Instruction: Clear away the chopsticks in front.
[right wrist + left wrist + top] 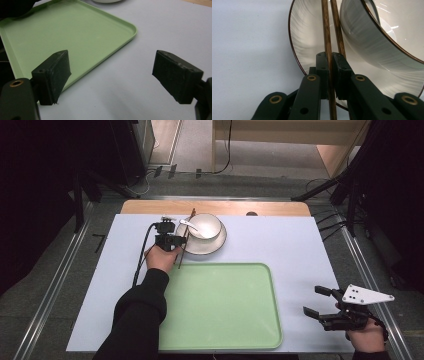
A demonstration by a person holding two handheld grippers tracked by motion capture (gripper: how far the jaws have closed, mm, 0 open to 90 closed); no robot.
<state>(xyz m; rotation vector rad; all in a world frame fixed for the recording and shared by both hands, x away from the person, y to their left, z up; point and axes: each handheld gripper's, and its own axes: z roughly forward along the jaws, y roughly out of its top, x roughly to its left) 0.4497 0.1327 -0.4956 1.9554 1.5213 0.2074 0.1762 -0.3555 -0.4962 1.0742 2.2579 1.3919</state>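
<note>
Left claw (330, 58) is clenching on the wooden chopsticks (326, 32) lying across the left rim of the plate (298, 37) beside the bowl (372, 37) — right claw (111, 75) is hovering released over the tabletop (150, 30), beside the green tray (62, 27)

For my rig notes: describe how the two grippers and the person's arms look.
Both grippers are black with two blocky jaws and brass-coloured rivets. The left gripper trails a black cable; the right gripper carries a grey three-cornered plate with small holes. The left arm wears a black sleeve.
</note>
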